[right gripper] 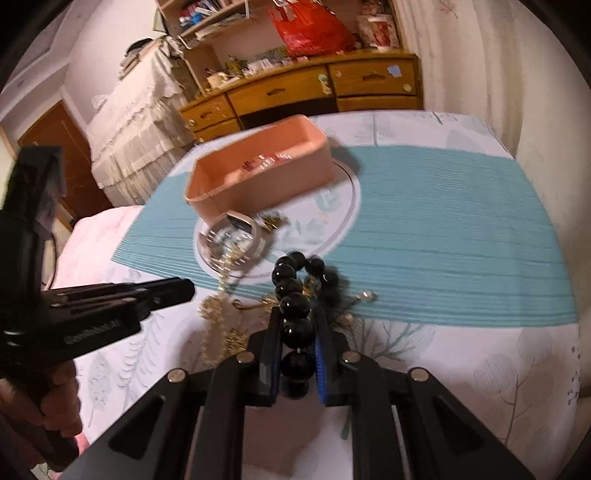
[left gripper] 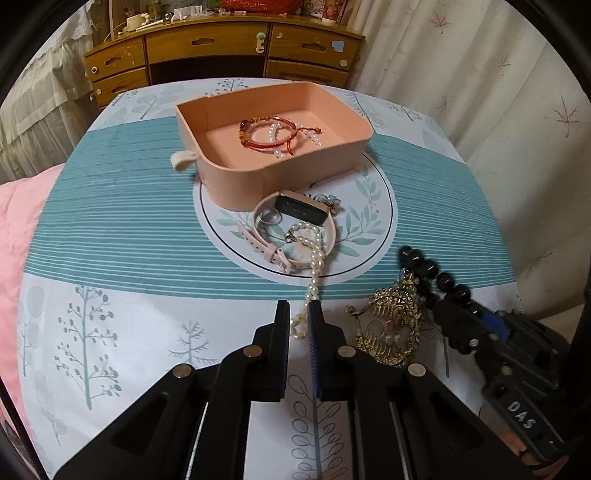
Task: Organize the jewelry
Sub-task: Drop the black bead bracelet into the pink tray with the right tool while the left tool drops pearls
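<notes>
You're working over a tablecloth (left gripper: 122, 229) printed with teal stripes, pale trees and a round leaf medallion, and a pink bedspread (left gripper: 18, 236) lies off its left edge. At the far side you can see a wooden dresser (left gripper: 221, 51) with several drawers, its top crowded with small clutter, and a red plastic bag (right gripper: 310, 29) sits on it. A leaf-patterned curtain (left gripper: 480, 74) hangs at the right, and a white lace cover (right gripper: 133, 122) drapes furniture at the far left.

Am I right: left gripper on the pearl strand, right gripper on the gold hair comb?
Not quite. The right gripper is shut on the black bead bracelet, not the gold hair comb, as the right wrist view shows. The left gripper is on the pearl strand.
</notes>
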A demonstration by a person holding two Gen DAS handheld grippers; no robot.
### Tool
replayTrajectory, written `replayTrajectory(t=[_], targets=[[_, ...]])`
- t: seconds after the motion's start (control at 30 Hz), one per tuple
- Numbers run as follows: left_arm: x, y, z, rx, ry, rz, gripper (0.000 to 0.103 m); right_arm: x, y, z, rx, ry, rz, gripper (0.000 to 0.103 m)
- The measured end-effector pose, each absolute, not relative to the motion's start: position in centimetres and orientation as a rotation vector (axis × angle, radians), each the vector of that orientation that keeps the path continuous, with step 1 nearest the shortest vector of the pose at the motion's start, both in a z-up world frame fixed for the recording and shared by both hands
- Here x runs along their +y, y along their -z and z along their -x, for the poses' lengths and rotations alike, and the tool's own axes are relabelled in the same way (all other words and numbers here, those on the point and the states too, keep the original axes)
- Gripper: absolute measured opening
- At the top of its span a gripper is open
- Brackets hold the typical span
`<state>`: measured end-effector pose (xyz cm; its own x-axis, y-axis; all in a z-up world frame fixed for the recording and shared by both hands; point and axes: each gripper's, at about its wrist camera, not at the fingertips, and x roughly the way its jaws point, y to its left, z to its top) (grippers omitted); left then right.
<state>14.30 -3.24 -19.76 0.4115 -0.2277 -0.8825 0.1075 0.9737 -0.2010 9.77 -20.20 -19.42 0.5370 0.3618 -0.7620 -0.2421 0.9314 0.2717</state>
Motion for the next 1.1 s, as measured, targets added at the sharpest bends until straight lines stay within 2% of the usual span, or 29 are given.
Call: replayTrajectory(t=[0.47,0.53,0.67,1.03,1.1], targets=[[-0.8,14.7,-15.2,1.014,0.262,0.166,0.007,-18.7,13.1,-12.5,0.772,-0.44,-0.139,0.015],[-0.6,15.1,-15.4,1.024,0.276,0.176,0.007,-18.1,12.3,-13.2,0.738,-0.453,-0.119,0.015],[-1.6,17.7,-16.2,1.128,0.331,0.132,0.025,-17.3,11.1,-14.7,0.668,-0.464,-0.088,0.015],[-3.9,21.9,-17.4,1.175,0.375,0.059,0.025,-16.8,10.1,-17.9,0.612,-0.43,-0.063,0.015],[-4.0,22.5,-17.4,1.182,0.363,0.056,0.022,-16.7,10.1,-18.3,0.612,-0.422,-0.061,0.015]])
